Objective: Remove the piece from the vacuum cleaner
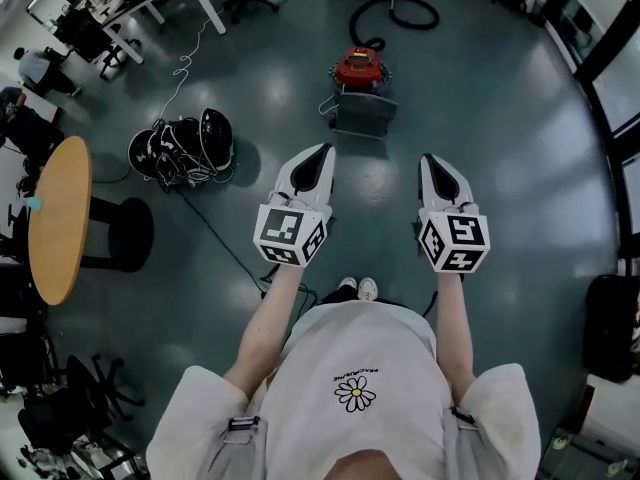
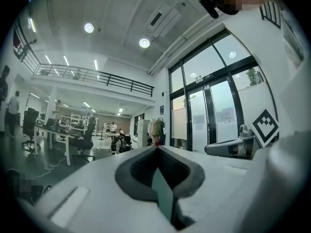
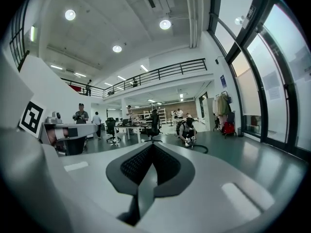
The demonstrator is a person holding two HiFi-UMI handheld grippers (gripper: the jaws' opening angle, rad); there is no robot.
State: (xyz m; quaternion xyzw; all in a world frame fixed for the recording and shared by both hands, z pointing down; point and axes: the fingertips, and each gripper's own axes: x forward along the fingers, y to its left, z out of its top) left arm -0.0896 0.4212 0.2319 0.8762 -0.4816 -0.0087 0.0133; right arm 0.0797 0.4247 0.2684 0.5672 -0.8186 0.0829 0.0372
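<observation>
Left fingers: the left gripper [image 1: 322, 153] has its jaws pressed together tip to tip [image 2: 156, 148], with nothing between them.
Right fingers: the right gripper [image 1: 428, 160] is likewise clenched on nothing, its tips meeting [image 3: 153, 144].
Gripper pose: the two are side by side and apart, roughly level, held out in front of the person's chest and pointing away from the body.
Vacuum cleaner [image 1: 358, 68]: a red body standing mid-floor, well ahead of both grippers, a little nearer the left one's line.
Grey piece [image 1: 363, 116]: a flat grey part touching the red body on its near side, facing the person.
Long axis: it runs from the grey piece through the red body straight away from the person.
Hose [image 1: 400, 13]: black, leaving the far end and curling into a loop.
Floor [image 1: 500, 148]: dark and glossy.
Left side of the floor: a heap of black bags [image 1: 185, 148], then a round wooden table [image 1: 58, 218].
</observation>
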